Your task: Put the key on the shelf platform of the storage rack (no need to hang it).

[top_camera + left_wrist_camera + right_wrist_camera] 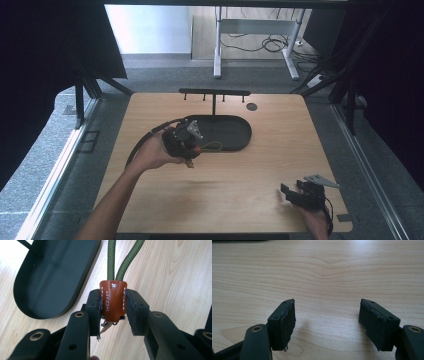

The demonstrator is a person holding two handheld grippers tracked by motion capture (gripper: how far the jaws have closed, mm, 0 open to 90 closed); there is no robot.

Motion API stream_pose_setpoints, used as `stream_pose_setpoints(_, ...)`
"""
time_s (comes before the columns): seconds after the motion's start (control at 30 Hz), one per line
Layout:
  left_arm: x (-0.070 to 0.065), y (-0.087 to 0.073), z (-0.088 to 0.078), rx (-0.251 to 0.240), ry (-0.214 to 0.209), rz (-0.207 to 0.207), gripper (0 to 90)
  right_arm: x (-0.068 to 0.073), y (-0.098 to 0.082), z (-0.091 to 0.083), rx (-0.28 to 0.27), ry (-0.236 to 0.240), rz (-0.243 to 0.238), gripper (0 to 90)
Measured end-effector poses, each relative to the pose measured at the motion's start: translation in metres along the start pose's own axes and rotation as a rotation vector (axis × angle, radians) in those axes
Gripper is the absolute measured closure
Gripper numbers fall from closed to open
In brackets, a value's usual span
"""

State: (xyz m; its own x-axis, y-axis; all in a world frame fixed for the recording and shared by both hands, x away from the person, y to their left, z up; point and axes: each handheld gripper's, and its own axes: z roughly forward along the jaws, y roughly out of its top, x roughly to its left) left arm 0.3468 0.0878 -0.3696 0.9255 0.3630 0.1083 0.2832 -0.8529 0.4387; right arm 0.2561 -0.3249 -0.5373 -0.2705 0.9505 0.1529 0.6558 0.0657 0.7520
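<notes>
My left gripper [113,310] is shut on a brown leather tab [113,300] stamped with white letters; a green cord loop [125,262] runs out of the tab away from the jaws. In the high view the left gripper [192,152] hovers beside the near left edge of the black oval tray [235,132], and the green cord loop [212,146] trails to its right along the tray's rim. Something metal hangs under the tab, mostly hidden. My right gripper [327,322] stands open over bare wood, and it shows as the right gripper [295,192] near the table's front right corner.
A black T-shaped rack with hooks [214,93] rises from the tray's far side. A small dark disc [251,106] lies on the table behind the tray. The black oval tray [50,280] holds nothing in the left gripper view. The wooden table [225,190] ends close behind the right gripper.
</notes>
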Motion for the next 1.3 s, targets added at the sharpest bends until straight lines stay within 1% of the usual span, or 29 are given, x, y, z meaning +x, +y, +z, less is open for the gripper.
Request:
stream_pose_setpoints(0.07,0.0,0.001,0.001,-0.001,-0.005,-0.002,66.9,0.0,0.0,0.0,0.0,0.0,-0.001,29.8)
stream_pose_setpoints(0.4,0.004,0.006,0.006,0.003,-0.006,0.0,66.9,0.001,0.0,0.0,0.001,-0.001,-0.001,30.0)
stream_pose_setpoints(0.43,0.005,0.007,0.008,0.009,-0.007,-0.003,66.9,0.0,0.0,0.001,-0.002,-0.002,-0.004,30.1)
stream_pose_setpoints(0.63,0.008,0.008,0.011,0.011,-0.009,-0.01,66.9,0.0,0.0,0.0,-0.003,-0.005,-0.002,30.1)
stream_pose_setpoints(0.87,0.012,0.011,0.013,0.024,-0.003,-0.015,66.9,0.002,0.001,-0.002,-0.022,-0.008,-0.007,30.2)
stream_pose_setpoints(0.93,0.011,0.012,0.015,0.025,-0.008,-0.022,66.9,0.003,0.001,-0.002,-0.028,-0.008,-0.009,30.2)
stream_pose_setpoints(1.03,0.011,0.015,0.017,0.027,-0.005,-0.016,66.9,0.004,0.002,-0.003,-0.031,-0.009,-0.012,30.2)
stream_pose_setpoints(1.07,0.01,0.018,0.02,0.04,-0.007,-0.01,66.9,0.004,0.002,-0.003,-0.03,-0.008,-0.013,30.1)
stream_pose_setpoints(1.1,0.01,0.018,0.02,0.04,-0.007,-0.01,66.9,0.004,0.002,-0.003,-0.031,-0.007,-0.014,30.2)
stream_pose_setpoints(1.13,0.01,0.021,0.022,0.047,0.001,-0.006,66.9,0.004,0.002,-0.003,-0.031,-0.007,-0.014,30.2)
stream_pose_setpoints(1.2,0.011,0.023,0.023,0.046,-0.011,-0.008,66.9,0.005,0.002,-0.003,-0.034,-0.006,-0.015,30.1)
stream_pose_setpoints(1.3,0.011,0.026,0.025,0.05,-0.008,-0.007,66.9,0.006,0.002,-0.004,-0.033,-0.005,-0.019,30.2)
